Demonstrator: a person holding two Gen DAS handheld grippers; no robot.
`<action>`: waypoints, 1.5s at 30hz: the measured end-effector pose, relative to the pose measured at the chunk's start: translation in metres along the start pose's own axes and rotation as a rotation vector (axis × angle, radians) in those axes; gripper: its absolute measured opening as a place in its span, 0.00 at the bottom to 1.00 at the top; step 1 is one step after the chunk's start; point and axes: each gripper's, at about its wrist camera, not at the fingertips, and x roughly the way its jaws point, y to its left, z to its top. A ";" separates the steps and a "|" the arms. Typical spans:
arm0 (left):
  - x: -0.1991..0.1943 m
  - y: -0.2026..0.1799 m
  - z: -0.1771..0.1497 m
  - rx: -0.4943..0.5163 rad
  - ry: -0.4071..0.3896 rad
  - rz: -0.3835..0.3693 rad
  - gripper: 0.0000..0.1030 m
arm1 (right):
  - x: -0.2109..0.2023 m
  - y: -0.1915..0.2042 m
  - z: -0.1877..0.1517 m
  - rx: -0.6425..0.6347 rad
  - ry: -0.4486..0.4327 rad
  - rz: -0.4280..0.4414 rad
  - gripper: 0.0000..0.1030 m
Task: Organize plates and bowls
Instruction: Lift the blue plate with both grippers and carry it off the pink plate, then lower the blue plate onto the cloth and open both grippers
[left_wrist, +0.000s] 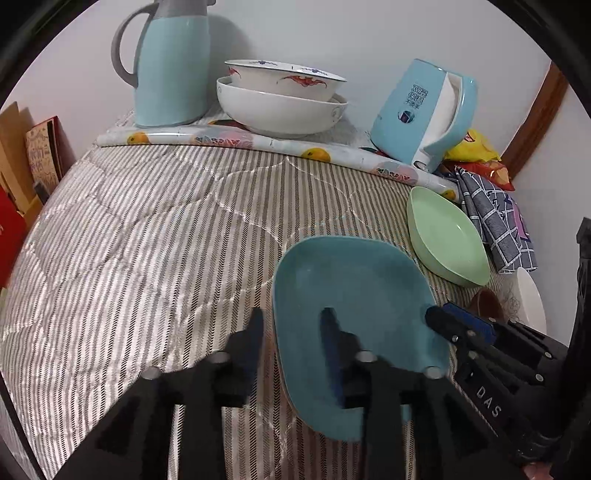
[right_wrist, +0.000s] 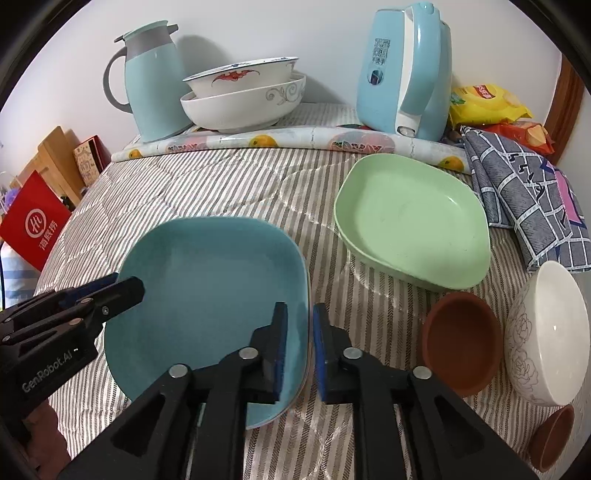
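A teal square plate lies flat on the striped quilt. My left gripper straddles its left rim, one finger outside and one over the plate, with a visible gap, so it is open. My right gripper straddles the right rim the same way; its blue pads stand off the edge, open. Each gripper shows in the other's view: the right gripper and the left gripper. A green square plate sits just beyond, to the right.
At the right edge stand a brown bowl, a white flowered bowl and a second brown bowl. At the back are two nested white bowls, a thermos jug, a blue kettle, snack bags and a checked cloth.
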 end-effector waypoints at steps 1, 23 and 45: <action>-0.002 -0.001 -0.001 0.003 -0.006 0.000 0.33 | -0.001 0.000 -0.002 0.002 -0.002 0.001 0.26; -0.073 -0.052 -0.001 0.044 -0.097 0.004 0.47 | -0.119 -0.066 -0.033 0.168 -0.158 -0.035 0.45; -0.099 -0.132 0.033 0.127 -0.138 -0.060 0.47 | -0.172 -0.128 -0.021 0.207 -0.193 -0.073 0.47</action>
